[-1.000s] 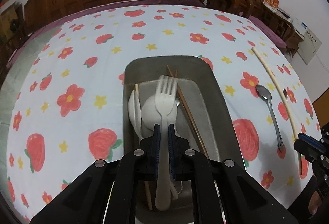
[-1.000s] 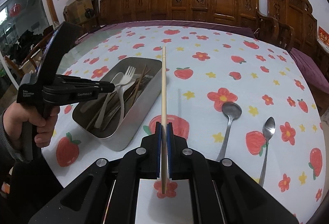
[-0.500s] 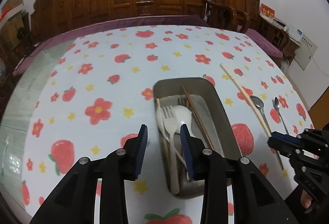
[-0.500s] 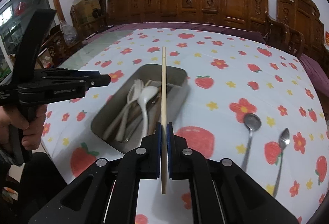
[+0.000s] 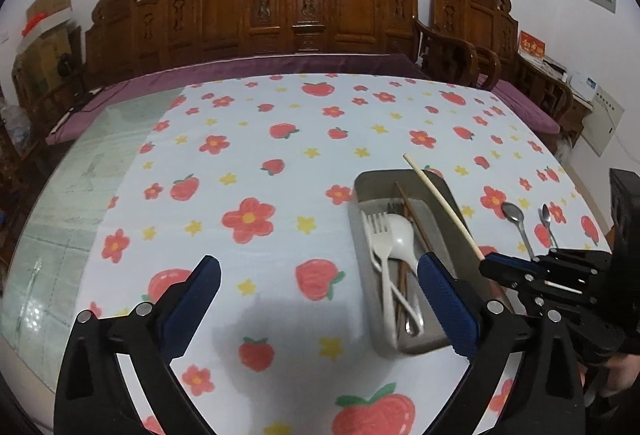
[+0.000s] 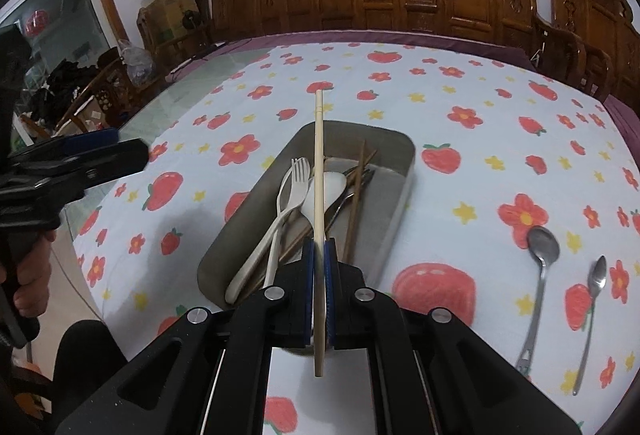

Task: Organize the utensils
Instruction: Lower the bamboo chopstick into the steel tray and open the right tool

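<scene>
right gripper clamped on pale chopstick, above the tray | left gripper wide apart, beside tray | chopstick light, stiff, slippery: you hold it near its end, lower gently

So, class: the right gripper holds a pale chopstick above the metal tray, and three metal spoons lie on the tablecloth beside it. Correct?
Not quite. Only two metal spoons lie on the tablecloth beside the metal tray; the right wrist view shows both. The right gripper does hold the pale chopstick above it.
</scene>
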Demonstrator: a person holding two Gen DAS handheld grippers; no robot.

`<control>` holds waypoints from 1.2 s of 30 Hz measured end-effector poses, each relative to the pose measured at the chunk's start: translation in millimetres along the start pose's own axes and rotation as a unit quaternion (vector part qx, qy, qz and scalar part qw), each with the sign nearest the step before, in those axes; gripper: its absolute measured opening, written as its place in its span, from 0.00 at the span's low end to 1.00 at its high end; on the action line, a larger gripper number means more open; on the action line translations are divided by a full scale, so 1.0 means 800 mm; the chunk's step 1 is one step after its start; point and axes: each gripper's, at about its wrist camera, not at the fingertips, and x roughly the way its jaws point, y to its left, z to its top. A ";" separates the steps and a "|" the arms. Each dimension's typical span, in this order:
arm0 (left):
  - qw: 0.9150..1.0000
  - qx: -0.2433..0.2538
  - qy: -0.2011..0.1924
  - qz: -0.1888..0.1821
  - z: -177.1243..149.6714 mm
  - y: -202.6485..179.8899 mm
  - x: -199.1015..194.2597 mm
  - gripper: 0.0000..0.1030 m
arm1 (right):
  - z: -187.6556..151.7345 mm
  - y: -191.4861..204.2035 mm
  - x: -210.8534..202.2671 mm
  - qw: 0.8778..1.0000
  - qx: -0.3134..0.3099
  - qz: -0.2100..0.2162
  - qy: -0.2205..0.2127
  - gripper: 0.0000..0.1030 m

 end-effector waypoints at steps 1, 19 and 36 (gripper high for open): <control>1.000 0.000 0.000 0.000 -0.001 0.002 -0.001 0.92 | 0.001 0.001 0.004 1.000 0.001 0.000 0.002 0.06; 1.000 0.014 -0.002 -0.011 -0.024 -0.001 -0.004 0.92 | 0.004 0.007 0.073 0.998 0.031 -0.013 0.059 0.06; 1.000 0.016 0.004 -0.012 -0.026 -0.012 0.001 0.92 | 0.004 -0.003 0.051 0.999 0.007 -0.001 0.037 0.06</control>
